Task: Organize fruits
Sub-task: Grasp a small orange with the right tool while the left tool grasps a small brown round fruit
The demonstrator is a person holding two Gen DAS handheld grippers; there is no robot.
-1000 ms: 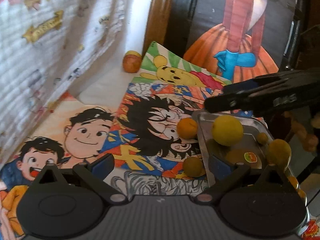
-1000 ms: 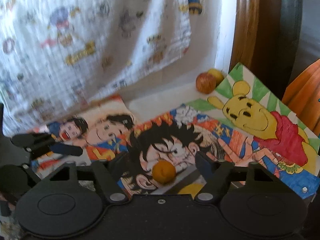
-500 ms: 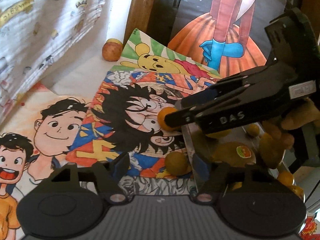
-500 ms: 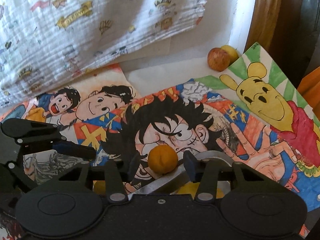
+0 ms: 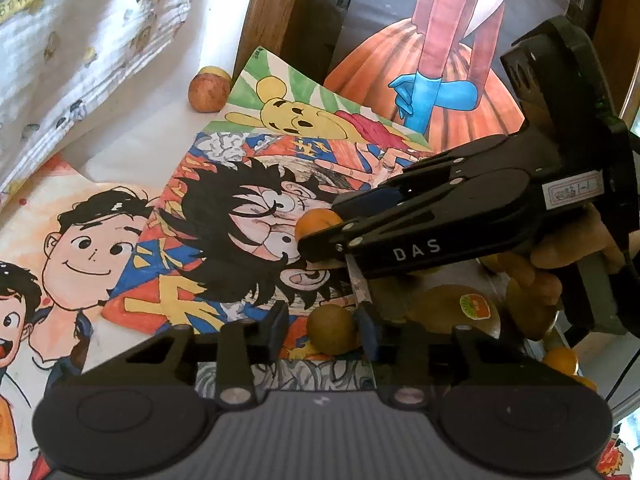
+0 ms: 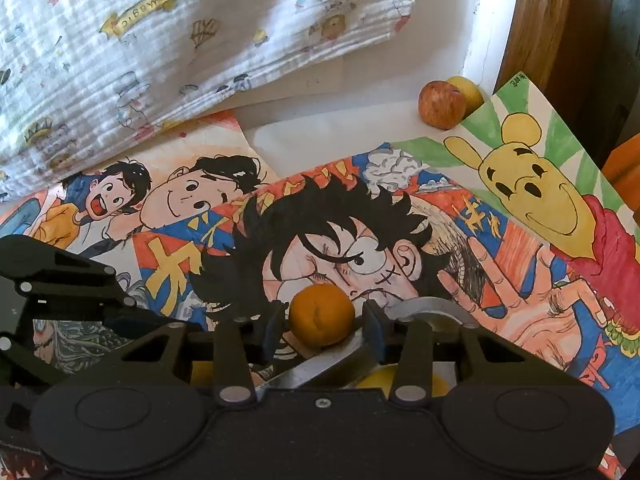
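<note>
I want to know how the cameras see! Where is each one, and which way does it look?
Left wrist: on the left gripper, facing a brown fruit; the person's hand shows.
Right wrist: on the right gripper, facing the orange fruit; no hand shows.
Both show the red apple.

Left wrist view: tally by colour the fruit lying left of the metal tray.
Red apple: 1
Yellow fruit behind it: 1
Orange fruit: 1
Olive-brown fruit: 1
Total: 4
</note>
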